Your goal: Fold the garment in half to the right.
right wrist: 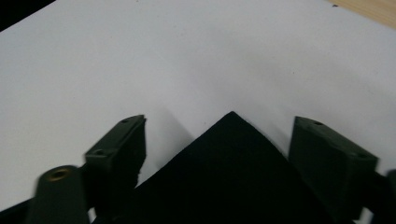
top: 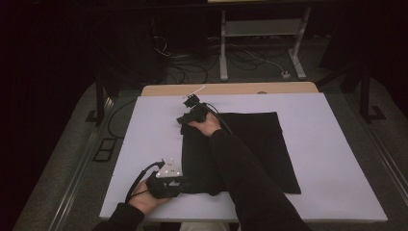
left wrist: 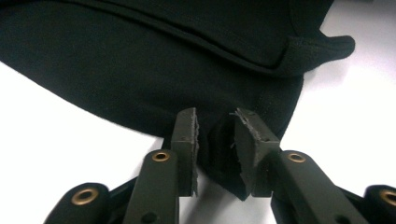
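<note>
A black cloth lies flat on the white board. At its near left corner my left gripper is shut on the cloth. In the left gripper view a bunched fold of the cloth sits pinched between the pads of the left gripper. My right gripper is at the far left corner, the arm reaching across the cloth. In the right gripper view the pointed corner of the cloth lies between the wide-apart jaws of the right gripper, and neither pad touches it.
The white board rests on a wooden table whose edge shows at the back. Beyond it are floor cables and a grey metal stand. Bare board extends to the right of the cloth.
</note>
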`<state>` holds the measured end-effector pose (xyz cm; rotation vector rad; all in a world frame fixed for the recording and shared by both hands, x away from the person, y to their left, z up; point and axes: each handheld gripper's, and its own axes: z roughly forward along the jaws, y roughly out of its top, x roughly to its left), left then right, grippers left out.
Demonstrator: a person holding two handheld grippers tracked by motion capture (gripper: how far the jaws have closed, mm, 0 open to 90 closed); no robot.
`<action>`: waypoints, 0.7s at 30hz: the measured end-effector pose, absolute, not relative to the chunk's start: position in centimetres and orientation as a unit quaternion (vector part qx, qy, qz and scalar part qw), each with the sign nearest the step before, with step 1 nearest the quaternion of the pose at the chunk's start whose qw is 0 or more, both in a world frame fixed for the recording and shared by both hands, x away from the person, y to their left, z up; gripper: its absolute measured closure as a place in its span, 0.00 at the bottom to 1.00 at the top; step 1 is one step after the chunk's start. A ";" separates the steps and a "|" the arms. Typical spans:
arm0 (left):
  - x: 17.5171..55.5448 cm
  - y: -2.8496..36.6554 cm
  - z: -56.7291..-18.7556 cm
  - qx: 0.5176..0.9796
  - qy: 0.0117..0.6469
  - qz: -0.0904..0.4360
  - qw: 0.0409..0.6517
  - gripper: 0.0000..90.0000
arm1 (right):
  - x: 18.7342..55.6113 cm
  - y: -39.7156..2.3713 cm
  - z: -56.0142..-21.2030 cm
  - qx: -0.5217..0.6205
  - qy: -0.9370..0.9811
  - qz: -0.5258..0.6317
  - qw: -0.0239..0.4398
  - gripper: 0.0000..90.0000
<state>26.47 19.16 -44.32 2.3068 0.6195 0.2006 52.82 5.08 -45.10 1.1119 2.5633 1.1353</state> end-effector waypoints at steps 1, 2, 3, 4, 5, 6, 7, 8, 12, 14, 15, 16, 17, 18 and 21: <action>26.5 19.2 -44.3 0.897 0.241 0.078 0.363 0.80 | 52.8 5.2 -45.1 0.369 0.848 0.374 0.066 0.27; 26.6 19.2 -44.3 0.897 0.241 0.077 0.362 0.81 | 52.7 5.2 -45.1 0.369 0.848 0.374 0.073 0.30; 26.6 19.2 -44.3 0.895 0.244 0.077 0.365 0.83 | 52.7 5.3 -45.1 0.367 0.849 0.371 0.080 0.34; 26.6 19.1 -44.3 0.894 0.246 0.077 0.366 0.84 | 52.7 5.3 -45.0 0.367 0.850 0.369 0.083 0.37; 26.6 19.1 -44.3 0.894 0.246 0.077 0.367 0.85 | 52.7 5.2 -45.0 0.367 0.850 0.367 0.086 0.40; 26.7 19.1 -44.2 0.897 0.241 0.077 0.363 0.86 | 52.7 5.2 -45.0 0.367 0.851 0.366 0.088 0.44; 26.7 19.1 -44.2 0.897 0.240 0.077 0.362 0.87 | 52.7 5.1 -44.9 0.368 0.851 0.365 0.088 0.48; 26.8 19.1 -44.1 0.898 0.239 0.077 0.362 0.88 | 52.7 5.1 -44.9 0.366 0.852 0.364 0.089 0.52; 26.9 18.9 -44.1 0.898 0.237 0.076 0.362 0.91 | 52.7 5.0 -44.7 0.359 0.858 0.352 0.104 0.68; 26.9 18.8 -44.2 0.896 0.241 0.076 0.366 0.92 | 52.7 5.0 -44.7 0.357 0.860 0.352 0.101 0.79; 27.0 18.8 -44.1 0.899 0.236 0.075 0.362 0.92 | 52.6 5.0 -44.7 0.357 0.860 0.352 0.098 0.83; 27.0 18.8 -44.1 0.899 0.237 0.075 0.362 0.93 | 52.6 4.9 -44.7 0.355 0.861 0.352 0.093 0.87; 27.1 18.8 -44.0 0.899 0.237 0.074 0.361 0.93 | 52.6 5.0 -44.6 0.358 0.860 0.352 0.094 0.89; 27.1 18.7 -44.0 0.899 0.237 0.074 0.361 0.93 | 52.6 4.9 -44.6 0.356 0.861 0.351 0.095 0.90; 27.2 18.6 -44.0 0.898 0.238 0.071 0.362 0.94 | 52.5 4.8 -44.5 0.355 0.862 0.350 0.095 0.91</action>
